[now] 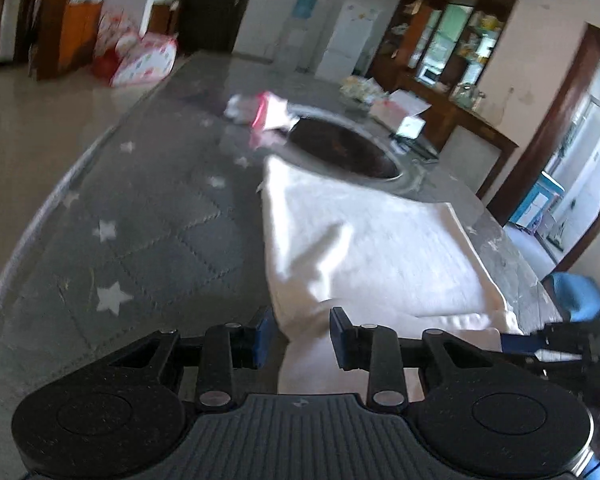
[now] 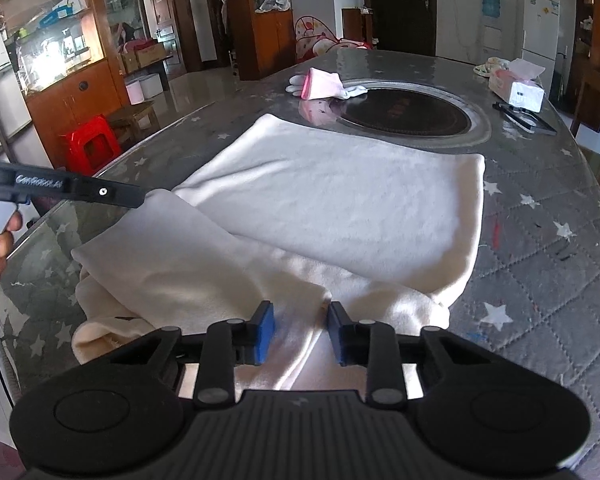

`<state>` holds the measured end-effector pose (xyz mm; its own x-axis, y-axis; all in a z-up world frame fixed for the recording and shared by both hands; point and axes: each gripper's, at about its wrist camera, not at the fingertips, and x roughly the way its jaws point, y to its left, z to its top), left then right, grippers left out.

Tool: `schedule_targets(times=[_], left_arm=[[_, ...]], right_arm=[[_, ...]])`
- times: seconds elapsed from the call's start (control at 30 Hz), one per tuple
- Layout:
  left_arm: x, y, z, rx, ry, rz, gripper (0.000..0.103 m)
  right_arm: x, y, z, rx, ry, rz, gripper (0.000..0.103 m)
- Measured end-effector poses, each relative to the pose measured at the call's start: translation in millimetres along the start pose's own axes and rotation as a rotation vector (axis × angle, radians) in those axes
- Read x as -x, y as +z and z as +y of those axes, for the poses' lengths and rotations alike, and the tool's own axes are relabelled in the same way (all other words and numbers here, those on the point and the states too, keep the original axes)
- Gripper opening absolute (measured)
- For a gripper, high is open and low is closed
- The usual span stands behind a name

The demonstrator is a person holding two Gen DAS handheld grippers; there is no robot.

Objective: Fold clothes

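Nearest the lens, black two-finger left gripper [image 1: 302, 332] with blue pads: jaws apart, a raised fold of the cream-white fleece garment [image 1: 364, 248] standing between them, not yet pinched so far as can be judged. Left wrist view blurred, so contact with the pads hard to tell.

Further right, black two-finger right gripper [image 2: 300, 330], blue pads likewise apart, hovering low over the garment's near hem, cloth between and beneath the fingers but not clamped.

Garment spread flat across the round grey star-patterned glass-topped table [image 2: 540, 240], far half already laid over in a neat rectangle, near edge rumpled and bunched toward the left.

Beyond it: pink and white folded cloth [image 2: 324, 84] beside the dark round inset hotplate [image 2: 404, 114]; white tissue box [image 2: 518, 86] at far right.

For a clean fold, probably: close both pairs of pads on the near hem at matching height, take a single layer only, lift evenly, carry forward together, keep the edge taut, and smooth the left bunching first to avoid a skewed crease.
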<state>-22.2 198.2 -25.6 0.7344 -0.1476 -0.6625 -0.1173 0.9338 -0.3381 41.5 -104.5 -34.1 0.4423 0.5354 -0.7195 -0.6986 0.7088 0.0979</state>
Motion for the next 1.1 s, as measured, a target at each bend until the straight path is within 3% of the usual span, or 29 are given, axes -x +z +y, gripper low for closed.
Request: schedule_targets(times=[0.13, 0.33, 0.4, 0.6, 0.7, 0.8, 0.9, 1.1], left_arm=[[-14.1, 1.6, 12.8, 0.078, -0.050, 0.060, 0.024], [-13.4, 0.2, 5.1, 0.032, -0.042, 0.023, 0.013], [-9.6, -0.6, -0.5, -0.012, -0.002, -0.010, 0.013], [-5.9, -8.8, -8.3, -0.131, 0.096, -0.031, 0.015], [2.8, -7.5, -10.8, -0.160, 0.129, -0.046, 0.026], [14.0, -2.9, -13.4, -0.170, 0.147, -0.085, 0.027], [15.6, -7.2, -19.9, -0.202, 0.137, -0.082, 0.025], [11.6, -23.0, -35.9, -0.283, 0.093, -0.044, 0.025]], right_arm=[[0.0, 1.5, -1.0, 0.005, -0.006, -0.012, 0.010], [10.1, 10.4, 6.9, 0.071, -0.043, -0.076, 0.007], [14.6, 14.6, 7.1, 0.075, -0.054, -0.101, 0.007], [-6.3, 6.6, -1.1, 0.052, -0.093, -0.013, 0.007], [-2.6, 6.1, -5.2, 0.040, -0.098, -0.021, 0.008], [7.8, 11.0, -2.7, 0.050, -0.092, -0.057, 0.009], [11.0, 16.2, 4.1, 0.060, -0.050, -0.072, 0.009], [-1.9, 8.0, 21.2, 0.108, 0.010, -0.011, 0.010]])
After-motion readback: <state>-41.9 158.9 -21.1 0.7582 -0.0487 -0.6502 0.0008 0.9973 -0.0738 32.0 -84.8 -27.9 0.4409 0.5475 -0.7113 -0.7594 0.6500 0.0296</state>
